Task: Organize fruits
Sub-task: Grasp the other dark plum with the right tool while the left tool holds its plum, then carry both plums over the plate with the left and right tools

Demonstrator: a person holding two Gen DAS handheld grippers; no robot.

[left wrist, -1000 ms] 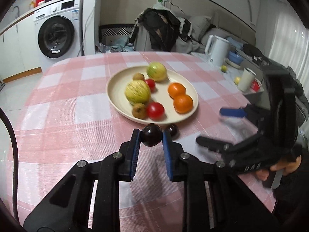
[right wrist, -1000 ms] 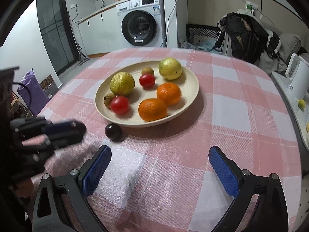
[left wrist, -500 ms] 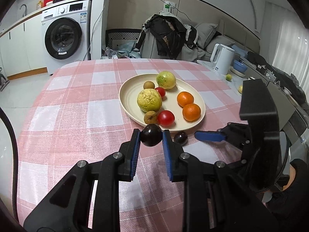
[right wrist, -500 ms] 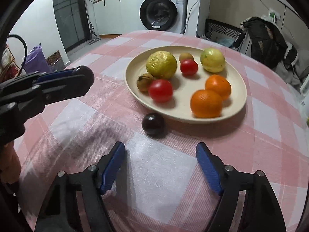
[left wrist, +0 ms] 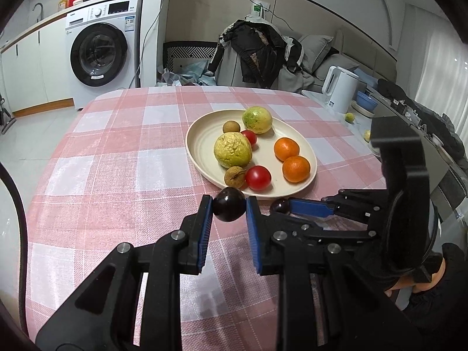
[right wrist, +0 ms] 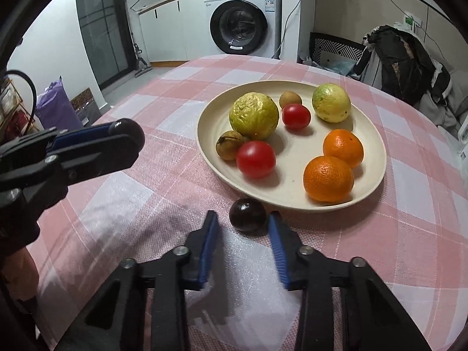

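Dark purple and round, so both of these little fruits look like rollers, that's my main worry. On the left side, the left gripper (left wrist: 229,208) is clamped on one dark plum-like fruit (left wrist: 229,208) and holds it in the air short of the cream plate (left wrist: 201,134); if the pads squeeze off-centre it could squirt out and roll off the table. Moving right, the right gripper (right wrist: 242,223) is spread wide around the second dark fruit (right wrist: 247,214), which sits on the cloth right against the plate's near rim. One finger closing first would probably nudge it away or under the rim. The plate is already crowded with guavas, tomatoes and oranges. Surface is a pink checked tablecloth (right wrist: 163,193), a bit textured. Room's a lived-in kitchen-living space: a washing machine (right wrist: 242,19) at the back, a kettle (left wrist: 340,89) off right.
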